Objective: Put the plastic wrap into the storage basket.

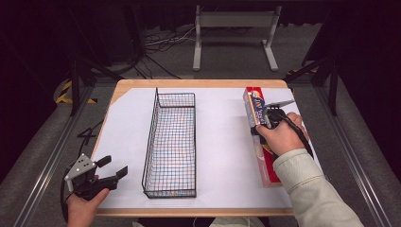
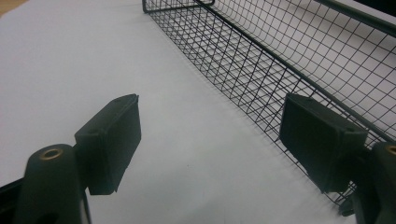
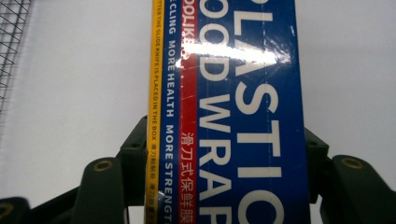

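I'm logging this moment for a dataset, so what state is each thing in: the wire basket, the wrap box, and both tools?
Wire basket: upright on the table, empty.
Plastic wrap box: lying flat on the table to the right of the basket, closed.
Left tool: open, holding nothing, beside the basket's near left corner.
Right tool: shut on the plastic wrap box, a jaw on each long side.
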A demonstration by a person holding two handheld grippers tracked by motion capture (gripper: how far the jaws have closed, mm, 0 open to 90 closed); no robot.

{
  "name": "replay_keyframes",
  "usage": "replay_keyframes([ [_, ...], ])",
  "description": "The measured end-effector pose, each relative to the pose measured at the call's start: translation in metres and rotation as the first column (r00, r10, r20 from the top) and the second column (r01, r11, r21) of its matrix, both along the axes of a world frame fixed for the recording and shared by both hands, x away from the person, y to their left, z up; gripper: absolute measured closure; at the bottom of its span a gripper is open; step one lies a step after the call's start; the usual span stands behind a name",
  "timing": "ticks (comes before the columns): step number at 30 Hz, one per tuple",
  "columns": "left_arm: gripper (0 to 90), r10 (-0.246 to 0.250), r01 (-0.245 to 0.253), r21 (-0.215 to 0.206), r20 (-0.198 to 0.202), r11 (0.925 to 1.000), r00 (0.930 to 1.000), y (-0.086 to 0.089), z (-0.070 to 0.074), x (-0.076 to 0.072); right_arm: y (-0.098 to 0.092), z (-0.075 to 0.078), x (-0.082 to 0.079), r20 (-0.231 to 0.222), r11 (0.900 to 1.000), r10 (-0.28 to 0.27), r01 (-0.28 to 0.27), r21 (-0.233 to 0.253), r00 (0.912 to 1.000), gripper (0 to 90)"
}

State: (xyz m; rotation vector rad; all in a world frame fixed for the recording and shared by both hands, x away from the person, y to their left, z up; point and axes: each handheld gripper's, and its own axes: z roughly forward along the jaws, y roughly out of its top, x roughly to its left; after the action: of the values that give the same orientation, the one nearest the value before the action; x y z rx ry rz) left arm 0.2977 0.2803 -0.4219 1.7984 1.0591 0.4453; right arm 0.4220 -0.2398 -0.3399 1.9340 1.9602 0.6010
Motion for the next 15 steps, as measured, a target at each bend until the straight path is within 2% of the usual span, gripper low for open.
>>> replay_keyframes([
  [2, 21.4, 0.001, -0.001, -0.002, -0.005, 1.0, 1.0, -0.001, 0.0, 0.001, 0.004, 0.002, 0.0, 0.0, 1.0, -0.006, 0.006, 0.011, 1.0, 40.4],
  [7, 21.5, -0.007, 0.007, -0.006, 0.011, 1.0, 0.9999, -0.003, 0.003, 0.001, 0.018, 0.008, 0.002, 0.005, 1.0, -0.018, 0.018, 0.005, 0.9998, 40.4],
  [10, 21.7, 0.003, -0.004, -0.026, -0.019, 0.9996, 0.9998, -0.006, 0.009, 0.0, 0.026, 0.013, 0.002, 0.011, 1.0, -0.024, 0.024, 0.01, 0.9997, 40.4],
  [15, 21.7, 0.016, -0.016, 0.023, 0.0, 0.9996, 0.9999, -0.013, 0.015, -0.002, 0.038, 0.024, 0.002, 0.018, 0.999, -0.05, 0.05, 0.004, 0.9986, 40.5],
])
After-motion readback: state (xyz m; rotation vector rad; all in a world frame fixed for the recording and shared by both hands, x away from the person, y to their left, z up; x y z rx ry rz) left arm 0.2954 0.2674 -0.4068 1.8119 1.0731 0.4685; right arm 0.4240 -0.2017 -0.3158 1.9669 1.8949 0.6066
